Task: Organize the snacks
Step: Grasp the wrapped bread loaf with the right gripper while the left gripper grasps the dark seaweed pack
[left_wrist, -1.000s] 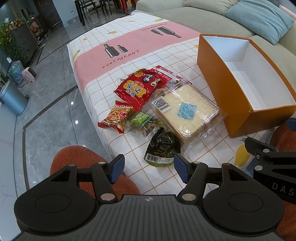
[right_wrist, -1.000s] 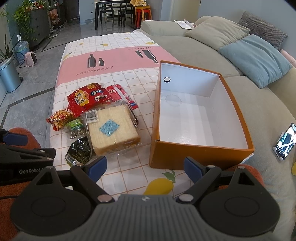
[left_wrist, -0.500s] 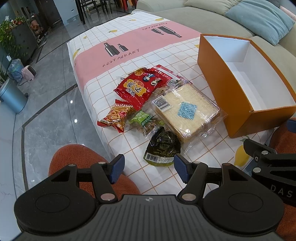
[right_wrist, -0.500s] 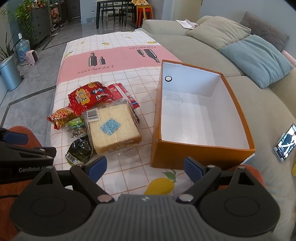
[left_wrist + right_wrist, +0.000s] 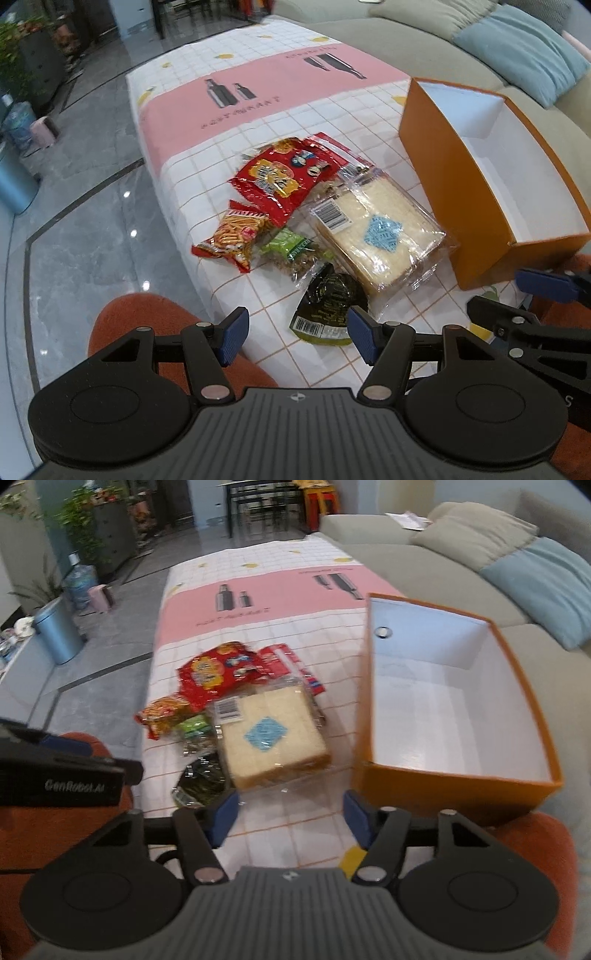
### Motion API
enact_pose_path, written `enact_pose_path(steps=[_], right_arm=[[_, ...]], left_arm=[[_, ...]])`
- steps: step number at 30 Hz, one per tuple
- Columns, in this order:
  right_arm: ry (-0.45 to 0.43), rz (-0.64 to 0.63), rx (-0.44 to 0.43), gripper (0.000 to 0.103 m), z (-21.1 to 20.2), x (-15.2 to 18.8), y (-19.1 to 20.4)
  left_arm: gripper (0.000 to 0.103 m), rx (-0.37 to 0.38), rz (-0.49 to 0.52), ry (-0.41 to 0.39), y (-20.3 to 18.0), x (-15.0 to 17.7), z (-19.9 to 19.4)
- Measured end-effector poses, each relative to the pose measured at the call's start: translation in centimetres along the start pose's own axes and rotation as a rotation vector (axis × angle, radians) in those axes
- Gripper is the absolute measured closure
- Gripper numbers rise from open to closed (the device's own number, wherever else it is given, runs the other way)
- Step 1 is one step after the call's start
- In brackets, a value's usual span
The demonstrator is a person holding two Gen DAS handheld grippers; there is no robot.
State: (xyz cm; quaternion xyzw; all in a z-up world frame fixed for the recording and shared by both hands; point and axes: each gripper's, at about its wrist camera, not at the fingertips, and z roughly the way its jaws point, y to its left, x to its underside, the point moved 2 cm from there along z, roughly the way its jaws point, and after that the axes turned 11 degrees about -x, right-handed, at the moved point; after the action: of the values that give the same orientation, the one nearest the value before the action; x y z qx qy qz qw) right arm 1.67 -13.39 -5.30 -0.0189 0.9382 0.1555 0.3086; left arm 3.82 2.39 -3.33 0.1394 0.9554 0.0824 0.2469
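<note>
Several snacks lie in a cluster on the checked tablecloth [image 5: 258, 107]: a red bag [image 5: 280, 177], an orange-red stick snack bag [image 5: 232, 240], a green packet [image 5: 291, 251], a dark green packet [image 5: 327, 308] and wrapped bread [image 5: 376, 236]. An empty orange box [image 5: 461, 206] with a white inside stands to their right. My left gripper [image 5: 295, 338] is open, just short of the dark green packet. My right gripper [image 5: 290, 819] is open, near the bread [image 5: 273, 734] and the box [image 5: 443, 786].
A grey sofa [image 5: 461, 565] with a blue cushion [image 5: 546, 587] runs behind the box. A blue bin [image 5: 59, 635] and a water jug [image 5: 79, 583] stand on the grey tile floor at the left. Orange stools [image 5: 147, 321] sit at the table's near edge.
Both grippers have moved forward towards the snacks. The right gripper has swung left, so the bread is now straight ahead of it. Nothing was taken hold of.
</note>
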Motion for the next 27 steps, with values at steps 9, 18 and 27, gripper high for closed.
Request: enact_pose_path(steps=[9, 18, 27], right_arm=[[0.050, -0.281, -0.047, 0.053, 4.2, -1.5, 2.1], [0.179, -0.613, 0.011, 0.043, 9.3, -1.4, 2.4], [0.272, -0.715, -0.032, 0.027, 13.0, -0.7, 2.6]], left_arm=[[0.031, 0.083, -0.001, 0.060, 0.5, -1.3, 3.3], [0.031, 0.085, 0.031, 0.137, -0.1, -1.8, 6.3], [0.031, 0.072, 0.053, 0.209, -0.7, -1.7, 9.2]])
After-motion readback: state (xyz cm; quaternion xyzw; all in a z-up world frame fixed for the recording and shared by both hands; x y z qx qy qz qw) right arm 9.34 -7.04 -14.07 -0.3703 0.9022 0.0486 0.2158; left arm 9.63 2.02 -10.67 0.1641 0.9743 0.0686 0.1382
